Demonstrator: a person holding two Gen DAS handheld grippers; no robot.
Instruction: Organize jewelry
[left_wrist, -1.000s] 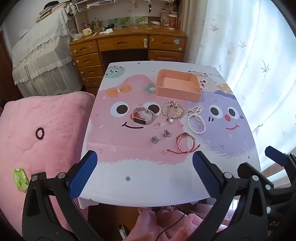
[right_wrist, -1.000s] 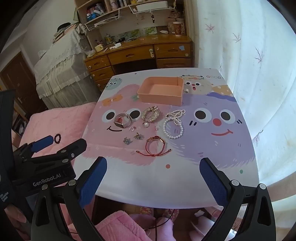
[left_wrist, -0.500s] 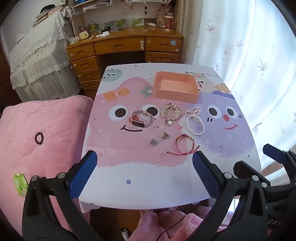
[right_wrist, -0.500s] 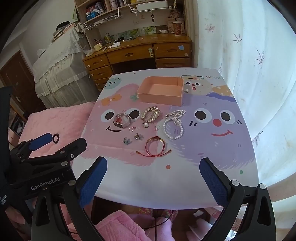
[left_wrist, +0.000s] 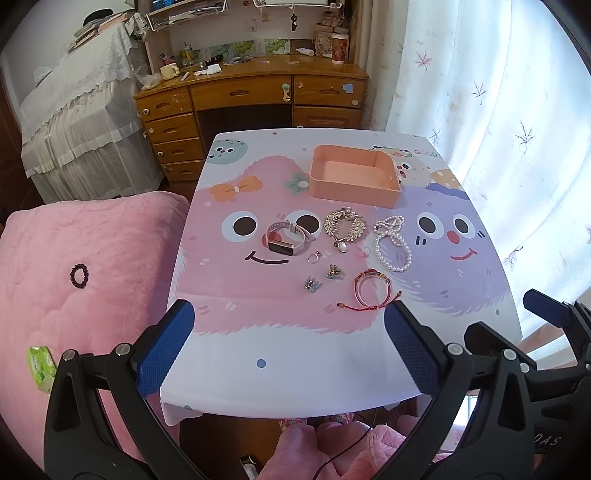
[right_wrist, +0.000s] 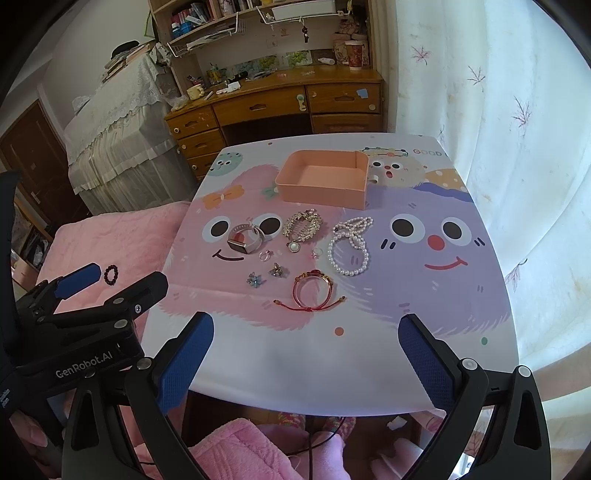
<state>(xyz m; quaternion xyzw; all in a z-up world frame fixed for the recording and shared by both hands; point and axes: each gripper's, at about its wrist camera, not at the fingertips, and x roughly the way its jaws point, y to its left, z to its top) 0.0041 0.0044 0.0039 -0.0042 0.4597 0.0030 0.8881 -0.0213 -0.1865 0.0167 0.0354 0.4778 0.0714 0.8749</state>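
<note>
Both grippers hang over the near edge of the worktop (left_wrist: 343, 369), the left gripper (left_wrist: 284, 343) and right gripper (right_wrist: 306, 354) each with jaws spread wide, holding nothing. The peach box (left_wrist: 352, 175) sits at the far side, nothing inside. Just in front of the box lie the watch (left_wrist: 286, 238), the gold brooch (left_wrist: 345, 227) and the pearls (left_wrist: 393, 243). Nearer still from the box: a ring (left_wrist: 314, 257), two small earrings (left_wrist: 312, 285), and the red bracelet (left_wrist: 371, 290) closest to the jaws. Left of the box, off the worktop, a dark bead ring (left_wrist: 78, 275) rests on the pink blanket (left_wrist: 81, 295).
</note>
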